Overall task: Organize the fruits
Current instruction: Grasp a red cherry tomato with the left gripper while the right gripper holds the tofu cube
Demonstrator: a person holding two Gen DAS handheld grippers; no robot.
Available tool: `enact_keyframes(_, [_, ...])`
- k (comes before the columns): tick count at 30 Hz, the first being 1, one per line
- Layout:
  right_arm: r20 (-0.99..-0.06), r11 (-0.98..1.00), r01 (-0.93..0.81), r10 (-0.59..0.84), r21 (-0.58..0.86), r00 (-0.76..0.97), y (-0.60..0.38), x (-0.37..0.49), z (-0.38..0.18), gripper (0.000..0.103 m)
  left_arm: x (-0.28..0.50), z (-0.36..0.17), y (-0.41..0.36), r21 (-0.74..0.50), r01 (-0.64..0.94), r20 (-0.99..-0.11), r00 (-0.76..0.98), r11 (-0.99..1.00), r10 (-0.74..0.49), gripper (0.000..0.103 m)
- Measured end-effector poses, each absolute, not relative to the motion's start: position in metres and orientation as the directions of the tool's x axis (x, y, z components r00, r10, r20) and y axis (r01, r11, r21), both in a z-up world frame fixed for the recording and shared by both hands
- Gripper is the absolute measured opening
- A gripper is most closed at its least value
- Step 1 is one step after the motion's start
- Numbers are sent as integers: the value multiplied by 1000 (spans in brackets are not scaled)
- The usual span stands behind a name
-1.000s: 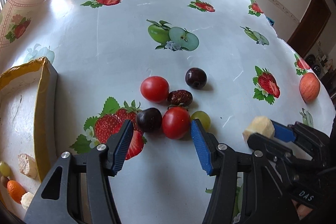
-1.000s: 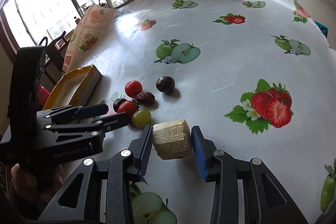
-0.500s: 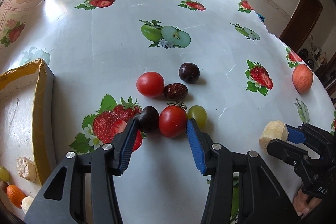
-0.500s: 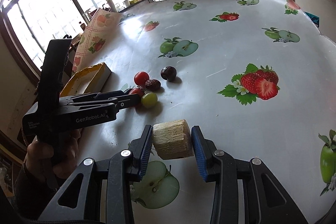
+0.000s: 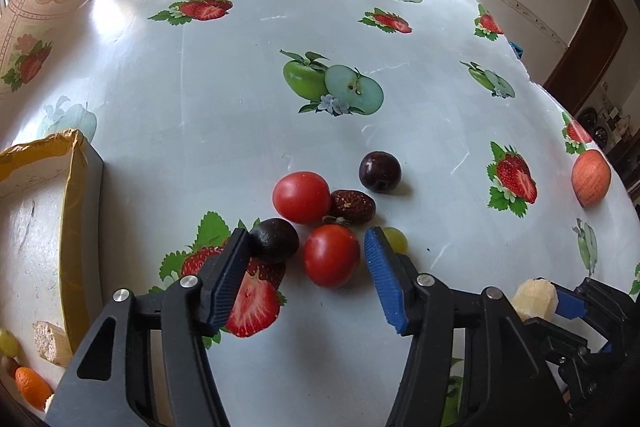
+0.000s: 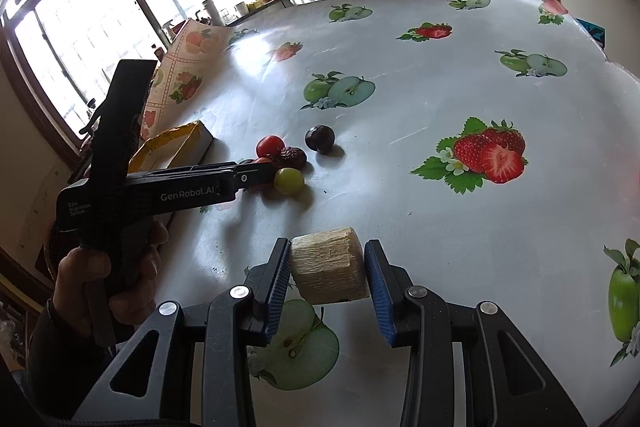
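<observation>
Fruit-print oilcloth (image 5: 240, 99) covers the table. Left gripper (image 5: 304, 267) gapes around a near tomato (image 5: 331, 255); right gripper (image 6: 326, 273) grips a pale fruit chunk (image 6: 328, 269). Several fruits sit loose; few lie in the left tray (image 5: 76, 211), so sorting seems early.

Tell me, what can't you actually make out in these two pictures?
- Left wrist view: the tray's contents are mostly cut off by the frame edge.
- Right wrist view: the left gripper hides the near tomato.
- Left wrist view: the green grape sits half behind a blue finger.
</observation>
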State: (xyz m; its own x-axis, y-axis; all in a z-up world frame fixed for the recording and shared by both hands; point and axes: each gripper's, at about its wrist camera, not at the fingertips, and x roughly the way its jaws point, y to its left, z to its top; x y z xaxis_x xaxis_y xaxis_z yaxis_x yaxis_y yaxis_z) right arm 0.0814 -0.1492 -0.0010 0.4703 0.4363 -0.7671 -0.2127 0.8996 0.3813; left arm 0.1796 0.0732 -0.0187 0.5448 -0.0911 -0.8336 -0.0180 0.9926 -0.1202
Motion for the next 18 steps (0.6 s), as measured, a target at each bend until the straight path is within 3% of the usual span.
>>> enact_keyframes(1, [-767,900,-212,436,381,470,-149,82,-1,38,181,-21,75,-112,-21,-834,546,994,-83,57])
enact_keyframes(6, [-769,901,-210,434,381,469,-150,81,-2,38,176,-27,75,-67,-13,-847,530,998,-50,37])
enact_keyframes(8, [-769,901,-209,433,379,470,-151,80,-1,38,167,-25,75,-112,-6,-846,525,994,-92,23])
enact_keyframes(10, [-768,901,-209,433,380,471,-150,81,0,38,158,-25,74,-133,-5,-844,525,991,-111,19])
enact_keyframes(12, [-767,900,-216,435,378,471,-148,80,2,38,148,-25,74,-148,-5,-842,525,989,-123,5])
enact_keyframes(16, [-768,898,-228,439,375,466,-143,77,3,38,143,-24,74,-144,-8,-846,520,989,-119,6])
enact_keyframes(18, [-769,898,-231,440,375,464,-140,76,4,38,149,-24,75,-156,-20,-848,515,988,-124,27])
